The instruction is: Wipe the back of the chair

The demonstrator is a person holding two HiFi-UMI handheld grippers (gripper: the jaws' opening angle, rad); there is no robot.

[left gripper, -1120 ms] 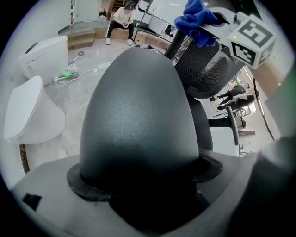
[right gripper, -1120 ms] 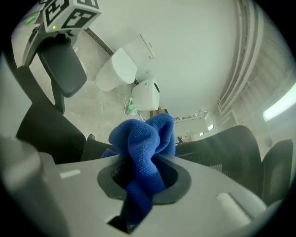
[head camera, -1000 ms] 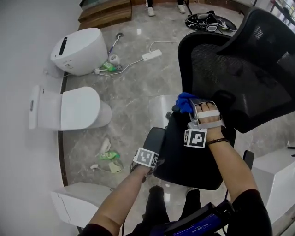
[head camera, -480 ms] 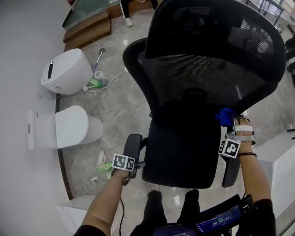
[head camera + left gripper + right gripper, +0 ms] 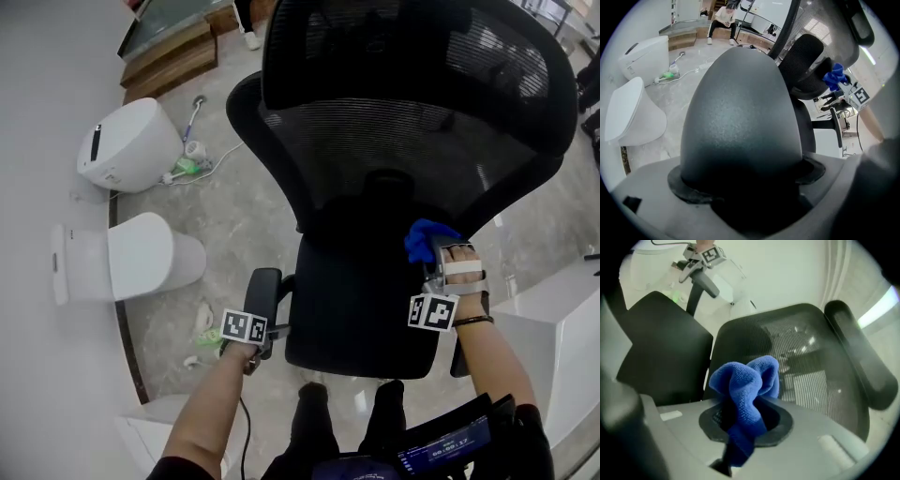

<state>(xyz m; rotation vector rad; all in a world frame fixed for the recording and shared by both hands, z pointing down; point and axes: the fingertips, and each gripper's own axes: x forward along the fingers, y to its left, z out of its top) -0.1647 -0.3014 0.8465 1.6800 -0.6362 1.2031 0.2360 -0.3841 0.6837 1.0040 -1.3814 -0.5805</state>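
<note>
1. A person stands at the seat side of a black office chair [image 5: 370, 319]. The left tongs [image 5: 257, 328] are clamped shut on the armrest [image 5: 263, 287] at the head view's left, bracing the chair.
2. The right tongs [image 5: 740, 427] are closed on a bunched blue cloth [image 5: 745, 380] and hold it low beside the right edge of the mesh backrest [image 5: 403, 141], just above the seat. Whether cloth and mesh touch cannot be told; the right gripper view suggests a gap.
3. The step appears to be the approach, with wiping about to start or barely begun.
4. The next move likely calls for pressing the cloth onto the mesh and sweeping across it, while the left tongs stop the chair from swivelling.
</note>
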